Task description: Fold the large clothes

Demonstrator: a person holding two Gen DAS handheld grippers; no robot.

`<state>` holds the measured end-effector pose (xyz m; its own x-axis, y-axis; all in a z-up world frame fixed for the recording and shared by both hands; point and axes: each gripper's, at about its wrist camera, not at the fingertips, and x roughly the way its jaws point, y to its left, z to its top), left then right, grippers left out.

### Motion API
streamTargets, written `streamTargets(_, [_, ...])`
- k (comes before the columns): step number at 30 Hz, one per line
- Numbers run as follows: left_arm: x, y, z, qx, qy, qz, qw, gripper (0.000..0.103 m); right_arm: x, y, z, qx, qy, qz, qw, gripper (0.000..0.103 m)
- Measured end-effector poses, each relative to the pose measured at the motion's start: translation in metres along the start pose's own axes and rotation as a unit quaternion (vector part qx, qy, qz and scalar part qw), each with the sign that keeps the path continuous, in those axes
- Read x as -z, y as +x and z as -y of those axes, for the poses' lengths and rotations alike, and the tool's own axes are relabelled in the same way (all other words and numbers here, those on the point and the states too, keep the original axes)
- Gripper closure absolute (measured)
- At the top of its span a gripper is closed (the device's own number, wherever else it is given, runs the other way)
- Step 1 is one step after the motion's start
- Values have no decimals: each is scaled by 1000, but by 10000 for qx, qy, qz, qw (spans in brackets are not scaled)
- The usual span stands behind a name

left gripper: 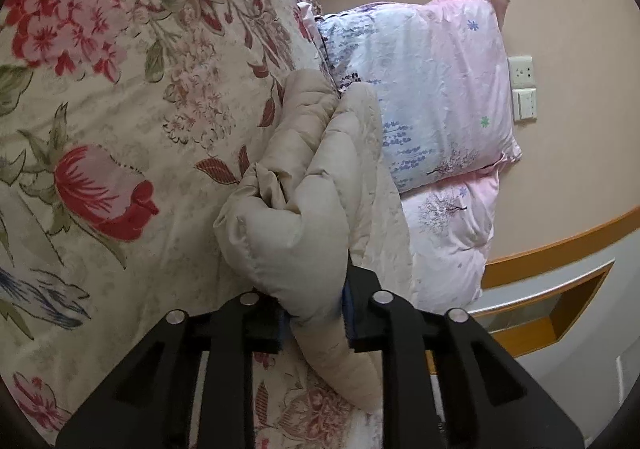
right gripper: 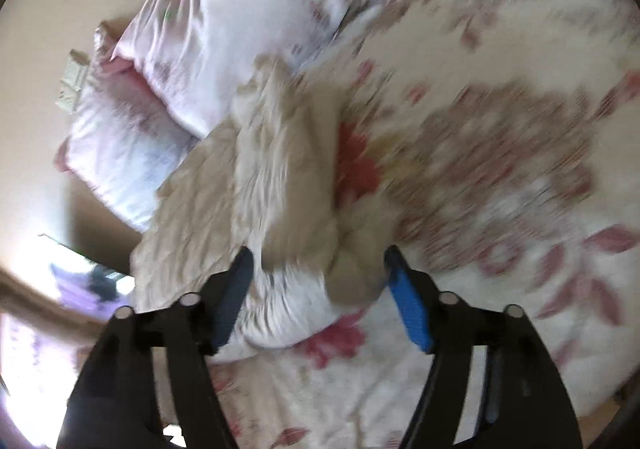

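The left gripper (left gripper: 314, 323) has its fingers (left gripper: 352, 313) closed tight on a bunched fold of the beige padded jacket (left gripper: 296, 209), lifting that part above the flowered bedspread (left gripper: 100, 109). The rest of the jacket lies crumpled on the bedspread, just beside the pink pillows (left gripper: 436, 89) near the wall. The right gripper (right gripper: 318, 289) hangs over the jacket (right gripper: 280, 169) with its blue-padded fingers (right gripper: 408, 305) spread wide apart and holding nothing, though this view is badly blurred.
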<state>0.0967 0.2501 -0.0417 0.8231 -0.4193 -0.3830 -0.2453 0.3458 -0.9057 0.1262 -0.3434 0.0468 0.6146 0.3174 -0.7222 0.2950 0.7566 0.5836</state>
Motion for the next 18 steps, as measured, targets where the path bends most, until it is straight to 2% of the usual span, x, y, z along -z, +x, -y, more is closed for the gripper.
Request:
streamTargets(1, [0,0,1,-27,62,6,10000,75,-1,-8,-3,226,-97,215,9995,33])
streamTargets(3, [1,0,4,-122,226,38,9997,57,-5,-18,-17,626,-363,609,9955,33])
streamTargets(6, [2,-2,5,-238,354,145,9990,44,-5,-18,-55,791,-1038,847,9878,33])
streamTargets(8, [2,-3,6,-327,446,241,9982,40,1,-8,-95,683,-1692,871,9793,36])
streamTargets(13, [3,-2,8,-477,604,417,9962,40,26,45,-185,309,-2928,576,9539,47])
streamTargets(16, [3,0,9,-596,670,476,9948,40,38,75,-218,297,-3362,451,9402,53])
streamTargets(18, [4,1,10,-654,711,503,9940,40,45,91,-230,403,-3567,406,9325,53])
